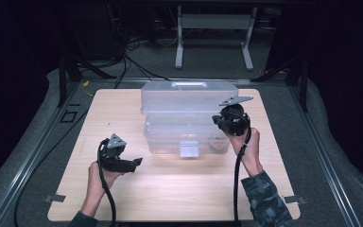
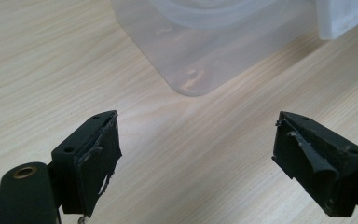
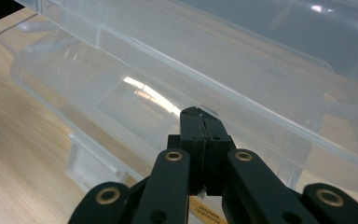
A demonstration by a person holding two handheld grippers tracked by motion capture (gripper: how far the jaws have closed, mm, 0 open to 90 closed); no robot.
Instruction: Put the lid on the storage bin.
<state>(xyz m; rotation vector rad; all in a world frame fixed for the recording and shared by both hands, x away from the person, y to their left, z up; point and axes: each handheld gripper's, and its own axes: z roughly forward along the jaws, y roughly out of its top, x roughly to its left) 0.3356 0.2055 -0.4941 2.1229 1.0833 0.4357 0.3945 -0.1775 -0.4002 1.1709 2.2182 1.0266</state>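
A clear plastic storage box (image 1: 186,135) stands mid-table with its lid (image 1: 189,97) tilted up at the back. In the right gripper view the lid (image 3: 270,42) slants above the box base (image 3: 98,93). My right gripper (image 1: 216,120) is at the box's right side; its jaws are pressed together with nothing seen between them, and the tip (image 3: 200,115) sits at the gap between lid and base. My left gripper (image 1: 138,162) rests low over the table, left of the box, open (image 2: 196,154) and empty, facing the box's rounded front corner (image 2: 191,60).
The box's front latch (image 1: 189,149) hangs down at the middle of its front wall; it also juts out as the latch (image 2: 345,18) at the top right. A small reddish thing (image 1: 215,144) lies inside the box. The wooden tabletop (image 1: 170,189) spreads around it. A metal stand (image 1: 215,28) is behind the table.
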